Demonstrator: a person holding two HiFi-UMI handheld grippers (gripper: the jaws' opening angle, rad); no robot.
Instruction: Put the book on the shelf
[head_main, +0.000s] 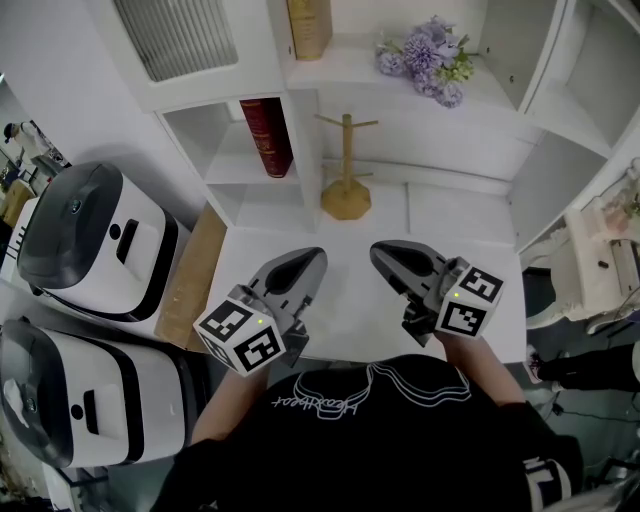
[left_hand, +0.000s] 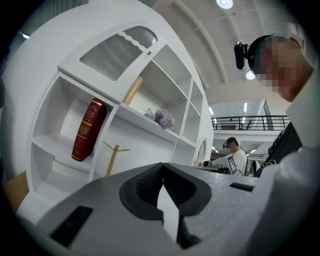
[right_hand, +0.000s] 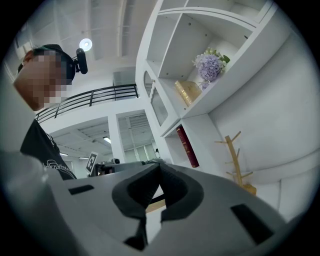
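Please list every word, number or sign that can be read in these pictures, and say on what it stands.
No text reads clearly.
Shirt: a script word, upside down, not legible.
Red book: gold print on the spine, too small.
Left marker cube, right marker cube: square patterns, no words.

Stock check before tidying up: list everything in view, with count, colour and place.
red book: 1, red, leaning in left shelf compartment
tan book: 1, tan, upper shelf
flowers: 1 bunch, purple, upper shelf, right of tan book
peg stand: 1, wood, on table at shelf's foot
shelf: 1, white, behind table
table: 1, white
board: 1, light brown, table's left edge
appliances: 2, white and grey, left of table
left hand-held gripper: grey, shut, empty
right hand-held gripper: grey, shut, empty
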